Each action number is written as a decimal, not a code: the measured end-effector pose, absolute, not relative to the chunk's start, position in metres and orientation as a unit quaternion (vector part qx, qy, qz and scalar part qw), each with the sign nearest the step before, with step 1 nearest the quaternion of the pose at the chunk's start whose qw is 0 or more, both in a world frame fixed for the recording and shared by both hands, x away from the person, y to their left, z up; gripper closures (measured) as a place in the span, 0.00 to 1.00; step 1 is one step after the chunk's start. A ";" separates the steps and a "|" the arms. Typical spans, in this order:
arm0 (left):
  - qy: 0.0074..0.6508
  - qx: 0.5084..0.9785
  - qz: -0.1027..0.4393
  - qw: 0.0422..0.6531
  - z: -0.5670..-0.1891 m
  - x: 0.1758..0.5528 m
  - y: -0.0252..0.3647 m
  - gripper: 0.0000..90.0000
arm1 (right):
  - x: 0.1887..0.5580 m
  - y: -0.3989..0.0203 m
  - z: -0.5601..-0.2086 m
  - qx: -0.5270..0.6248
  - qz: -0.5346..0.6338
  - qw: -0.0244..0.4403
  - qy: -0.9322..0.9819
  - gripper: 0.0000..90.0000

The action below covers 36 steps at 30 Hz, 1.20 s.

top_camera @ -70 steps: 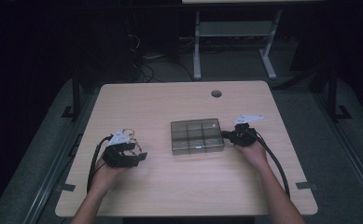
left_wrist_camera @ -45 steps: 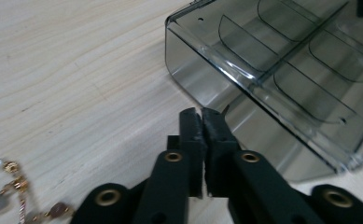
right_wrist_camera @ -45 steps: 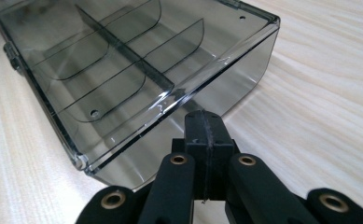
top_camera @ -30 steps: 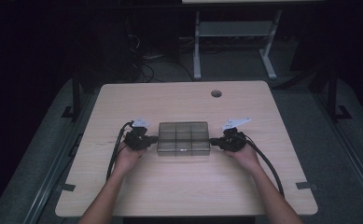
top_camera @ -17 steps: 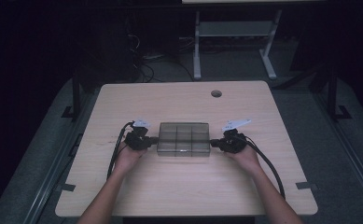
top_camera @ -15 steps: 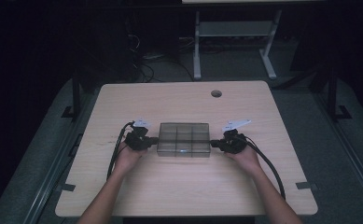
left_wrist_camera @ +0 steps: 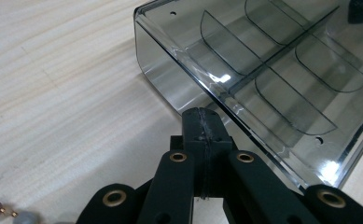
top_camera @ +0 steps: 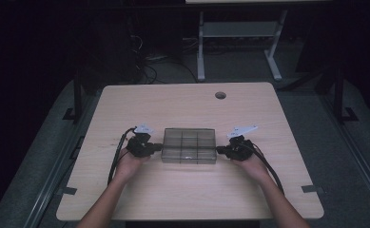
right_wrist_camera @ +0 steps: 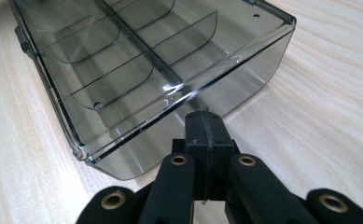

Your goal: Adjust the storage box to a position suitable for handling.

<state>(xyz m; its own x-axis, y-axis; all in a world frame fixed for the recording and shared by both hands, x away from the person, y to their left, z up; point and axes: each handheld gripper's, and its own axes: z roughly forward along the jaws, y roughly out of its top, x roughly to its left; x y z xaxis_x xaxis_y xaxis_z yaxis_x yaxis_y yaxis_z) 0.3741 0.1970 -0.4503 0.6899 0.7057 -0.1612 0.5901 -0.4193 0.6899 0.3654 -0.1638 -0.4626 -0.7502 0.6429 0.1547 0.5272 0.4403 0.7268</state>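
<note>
A smoky clear compartment box [top_camera: 189, 145] lies flat at the middle of the wooden table [top_camera: 173, 104], lid closed, dividers visible through it. My left gripper [top_camera: 156, 147] is shut, empty, its tip against the box's left side. My right gripper [top_camera: 220, 151] is shut too, its tip at the box's right side. In the left gripper view the closed jaws [left_wrist_camera: 201, 122] meet the box [left_wrist_camera: 272, 60] at its side wall. In the right gripper view the closed jaws [right_wrist_camera: 204, 123] touch the wall of the box [right_wrist_camera: 123, 56] near a corner.
A round cable hole [top_camera: 220, 95] sits near the table's far edge. Black cables [top_camera: 116, 159] trail from both grippers toward the near edge. Beyond the table are a white desk frame [top_camera: 200, 52] and cables on a dark floor.
Since the earliest frame my left gripper came in from the left to the box's side, and the box shifted a little left and nearer. Over the last second nothing has visibly moved.
</note>
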 end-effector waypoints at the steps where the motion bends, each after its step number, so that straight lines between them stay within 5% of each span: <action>1: 0.384 0.841 0.077 0.374 -0.450 0.373 0.197 1.00 | 0.364 -0.164 -0.463 0.349 0.401 0.069 0.844 1.00; 36: 0.372 0.841 0.054 0.390 -0.447 0.314 0.202 1.00 | 0.312 -0.168 -0.462 0.338 0.403 0.057 0.849 1.00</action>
